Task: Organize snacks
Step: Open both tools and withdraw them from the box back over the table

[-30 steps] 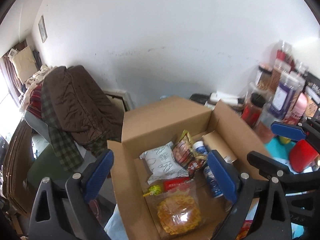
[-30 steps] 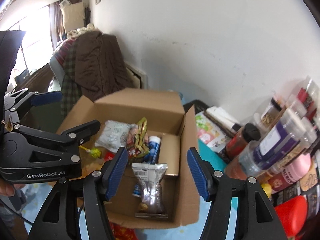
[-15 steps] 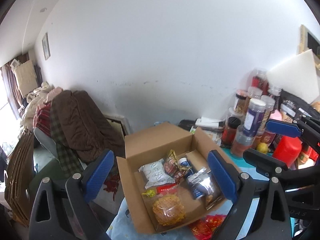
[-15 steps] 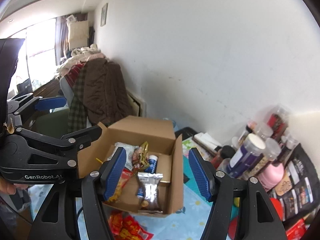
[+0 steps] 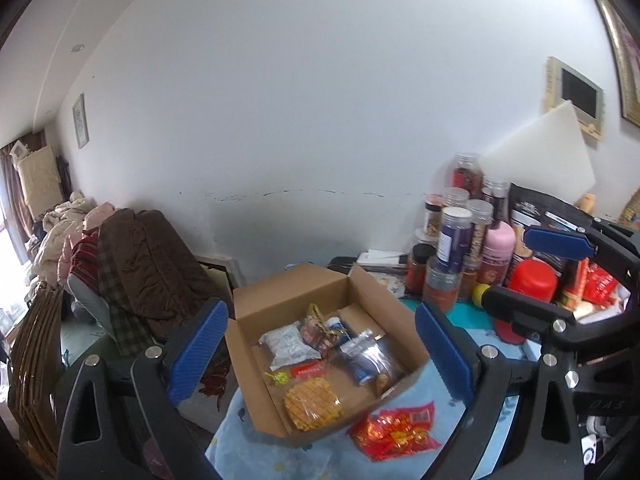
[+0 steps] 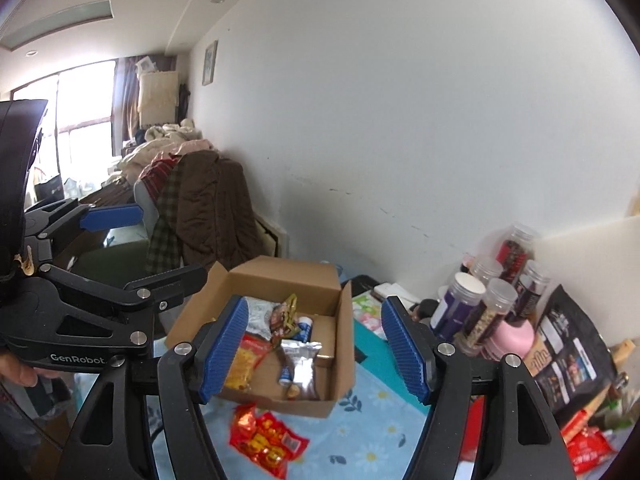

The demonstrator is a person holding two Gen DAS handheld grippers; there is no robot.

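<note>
Between picks: both sets of fingers spread and empty, right gripper just been opening, left gripper wide too. Cardboard box holds most snacks. Red packet lies on the surface just in front of the box; next I drop onto it.

Snack-filled cardboard box between parted tongs

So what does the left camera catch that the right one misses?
Only the left view shows the framed screen on the wall and the red lid. Only the right view shows the bright window and a hand holding the left gripper. Both show the box of snacks, the red packet outside it, and the jars.
</note>
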